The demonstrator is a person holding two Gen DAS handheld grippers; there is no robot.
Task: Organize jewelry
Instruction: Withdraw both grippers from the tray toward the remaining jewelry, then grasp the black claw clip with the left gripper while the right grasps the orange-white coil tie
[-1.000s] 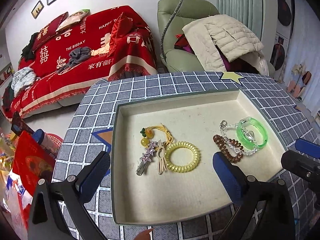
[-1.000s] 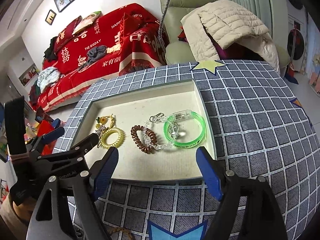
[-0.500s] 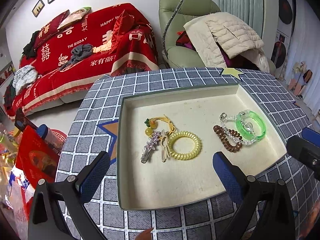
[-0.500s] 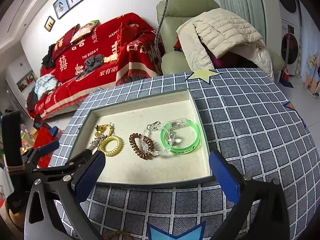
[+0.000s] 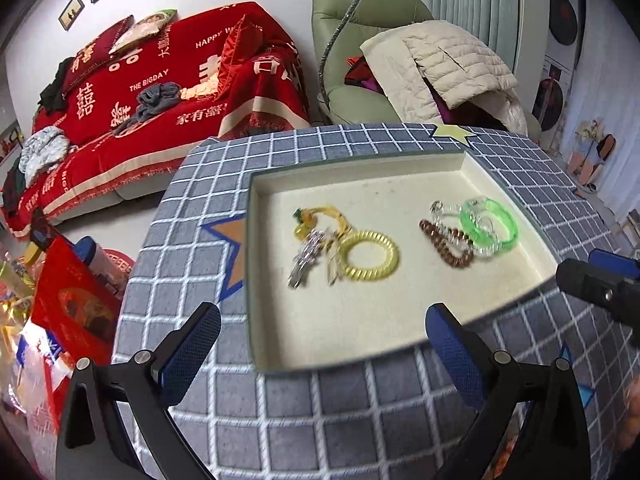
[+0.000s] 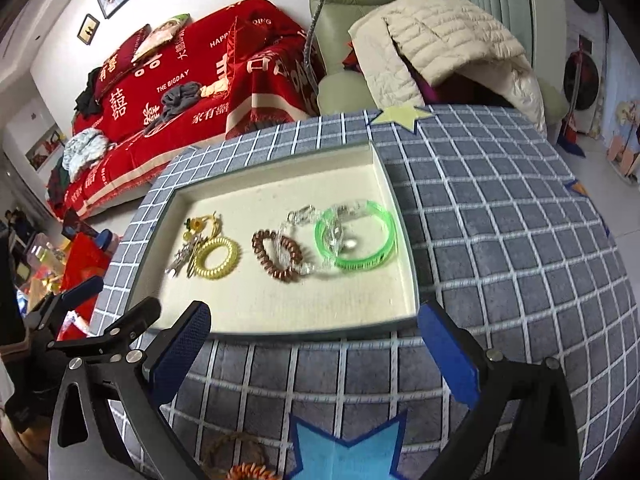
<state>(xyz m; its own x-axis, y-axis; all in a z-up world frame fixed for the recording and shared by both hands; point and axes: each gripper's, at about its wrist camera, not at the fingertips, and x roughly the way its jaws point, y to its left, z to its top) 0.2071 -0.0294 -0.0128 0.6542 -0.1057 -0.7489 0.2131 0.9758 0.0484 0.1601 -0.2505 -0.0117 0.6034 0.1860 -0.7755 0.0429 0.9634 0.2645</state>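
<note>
Both tools pulled back w/ jaws wide, empty; felt-lined tray (image 6: 404,240) holds coiled yellow ring (image 6: 218,257).

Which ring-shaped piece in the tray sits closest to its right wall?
The green bangle, translucent and smooth. The brown beaded bracelet lies left of it, and the yellow coil hair tie farther left still.

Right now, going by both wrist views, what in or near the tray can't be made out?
- Small pieces beside the yellow coil in the tray: motion blur in both views merges them.
- Clear chain over the green bangle: see-through and blurred, its path is unclear.
- Orange beaded thing: cut off by the right view's bottom edge and partly behind the right gripper.
</note>
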